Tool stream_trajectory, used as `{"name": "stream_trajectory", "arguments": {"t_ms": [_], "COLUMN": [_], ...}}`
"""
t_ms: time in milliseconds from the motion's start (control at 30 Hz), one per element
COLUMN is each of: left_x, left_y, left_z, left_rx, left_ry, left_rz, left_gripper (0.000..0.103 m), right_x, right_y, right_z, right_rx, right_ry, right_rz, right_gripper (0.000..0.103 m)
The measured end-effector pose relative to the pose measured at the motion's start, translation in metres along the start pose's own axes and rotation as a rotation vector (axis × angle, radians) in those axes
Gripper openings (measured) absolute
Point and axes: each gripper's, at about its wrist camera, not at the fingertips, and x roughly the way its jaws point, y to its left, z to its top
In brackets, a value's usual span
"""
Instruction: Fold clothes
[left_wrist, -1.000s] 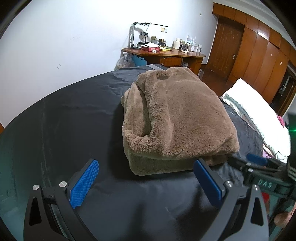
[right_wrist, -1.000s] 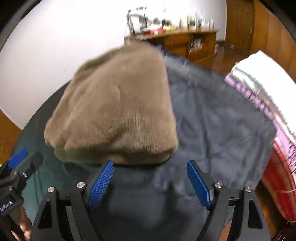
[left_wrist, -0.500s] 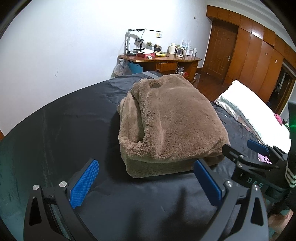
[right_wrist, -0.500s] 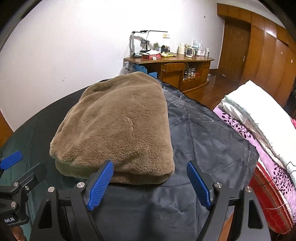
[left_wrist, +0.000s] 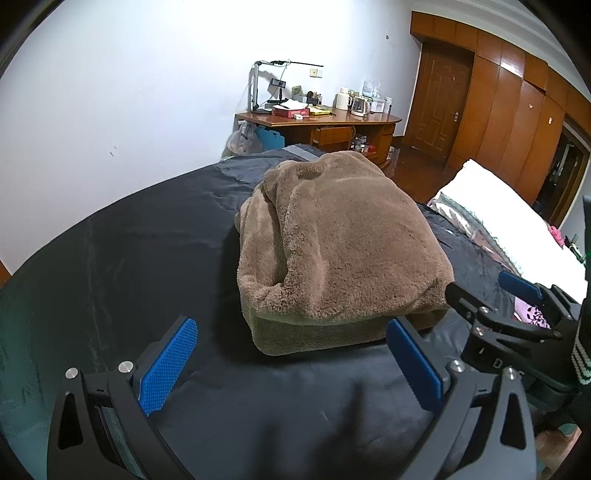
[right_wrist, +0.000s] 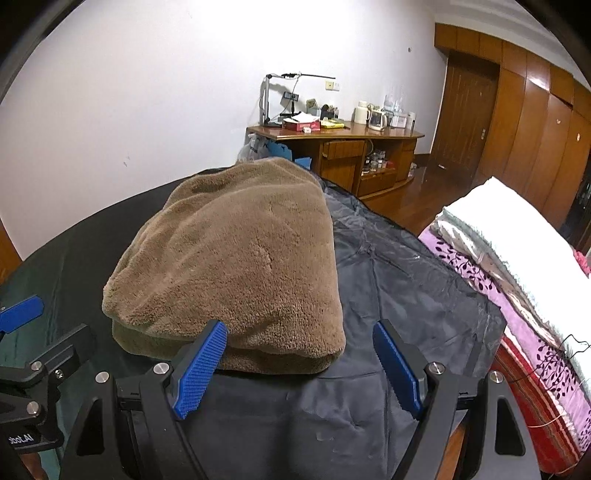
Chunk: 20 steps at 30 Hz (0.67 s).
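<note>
Fleece (left_wrist: 343, 251), brown and folded into a thick bundle, lies on a dark sheet (left_wrist: 129, 266) just ahead of 2 hand-held grippers. Left gripper (left_wrist: 291, 363) hovers with jaws wide and empty, the bundle's near edge just beyond its blue pads. Right gripper (right_wrist: 299, 365) is likewise wide and empty, its left pad (right_wrist: 201, 369) at the fleece's front edge. Beyond stands a wooden desk (right_wrist: 332, 144).

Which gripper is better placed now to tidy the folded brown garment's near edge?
The right. The right gripper, open and empty, sits just before the brown fleece garment, one pad right at its near edge. The left gripper, also open, faces bare dark cover, with the garment farther ahead.
</note>
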Motion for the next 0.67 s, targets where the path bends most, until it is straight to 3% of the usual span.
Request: {"name": "stream_trajectory", "arguments": {"t_ms": [300,667], "left_x": [-0.008,-0.017], "left_y": [0.0,-0.007], "left_z": [0.001,-0.001], "left_rx": [0.001,0.055], "left_ry": [-0.029,-0.118], "left_rz": [0.012,0.053], "left_gripper": [0.103,0.103], "right_x": [-0.014,0.0], "right_y": [0.003,0.006], "right_z": [0.005,-0.006], "right_rx": [-0.001,-0.009], "right_ry": [-0.042,0.002], "right_rz": [0.013,0.014], "right_gripper": [0.083,0.083]}}
